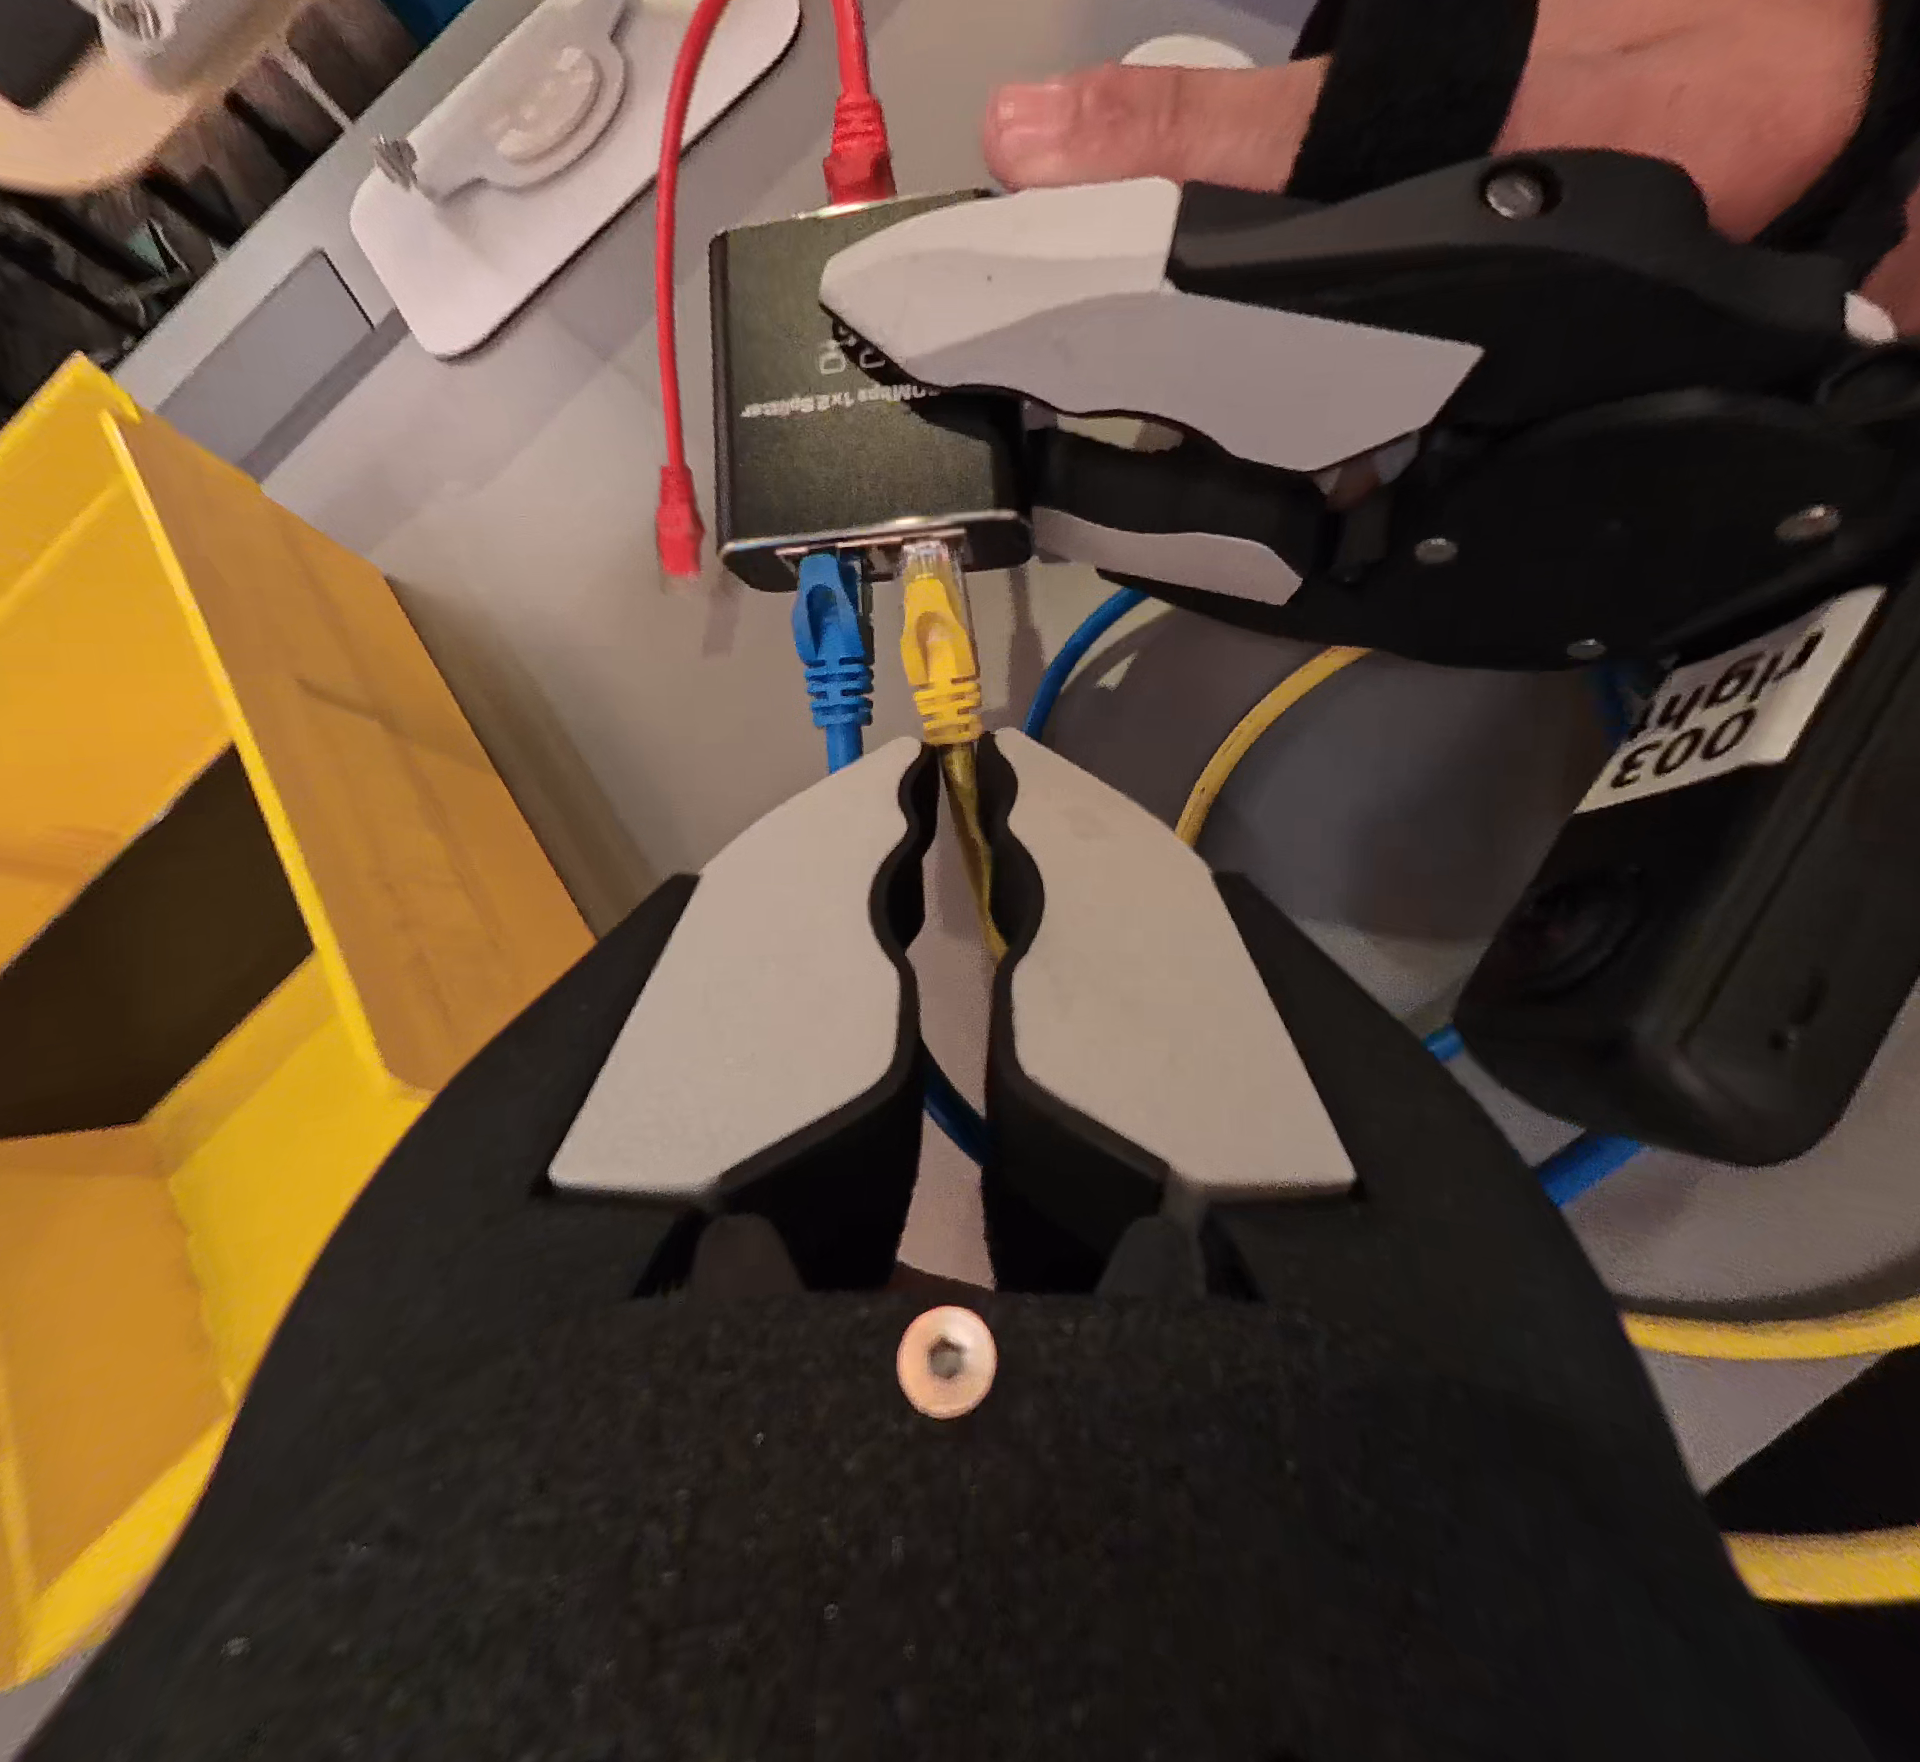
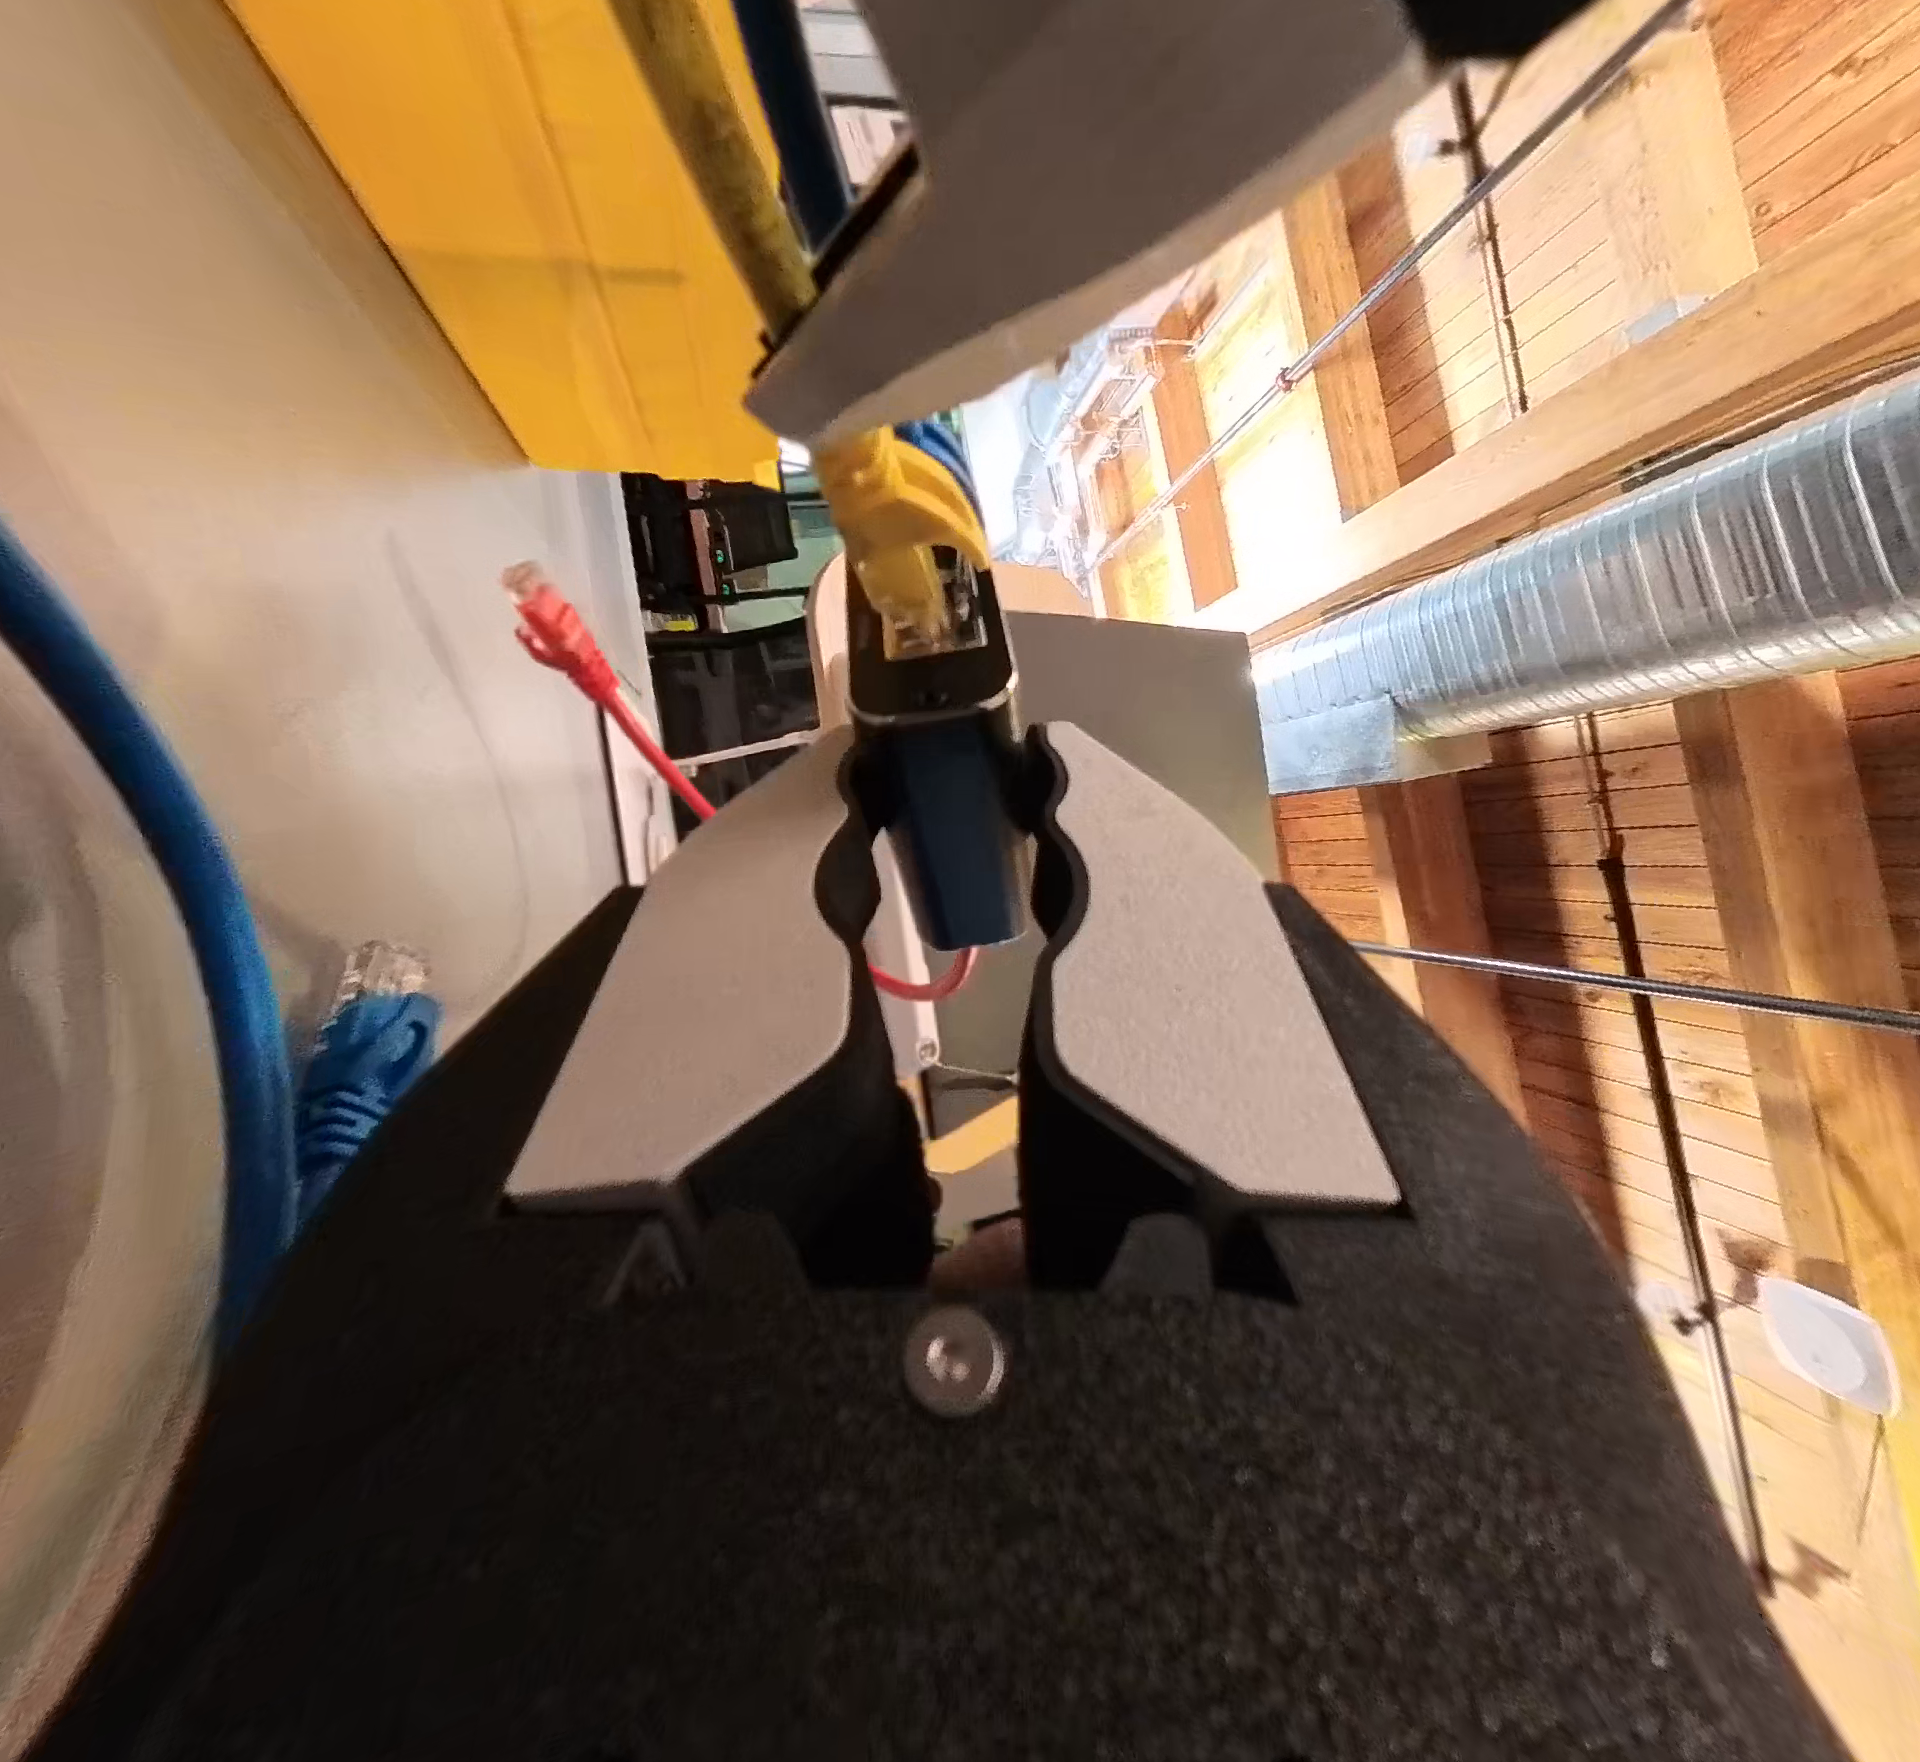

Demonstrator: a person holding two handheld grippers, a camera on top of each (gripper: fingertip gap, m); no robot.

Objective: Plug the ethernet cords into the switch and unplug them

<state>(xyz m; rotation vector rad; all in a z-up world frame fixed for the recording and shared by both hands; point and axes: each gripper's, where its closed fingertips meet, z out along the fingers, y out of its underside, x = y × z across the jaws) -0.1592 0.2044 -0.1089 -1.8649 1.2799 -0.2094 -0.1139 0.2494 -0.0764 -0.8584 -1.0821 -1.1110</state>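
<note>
A small black switch is held off the grey table. My right gripper comes in from the right and is shut on its body; the right wrist view shows it shut on the switch too, gripper. A blue plug sits in the near left port. A yellow plug is at the near right port with its clear tip showing. My left gripper is shut on the yellow cord just behind that plug. A red cord is plugged into the far side.
A yellow bin stands close on the left. A white stand base lies behind the switch. The red cord's free end hangs left of the switch. A grey cylinder with blue and yellow cord looped around it sits below right. A free blue plug lies nearby. Across from one pair of fingers to the other is roughly 7 cm.
</note>
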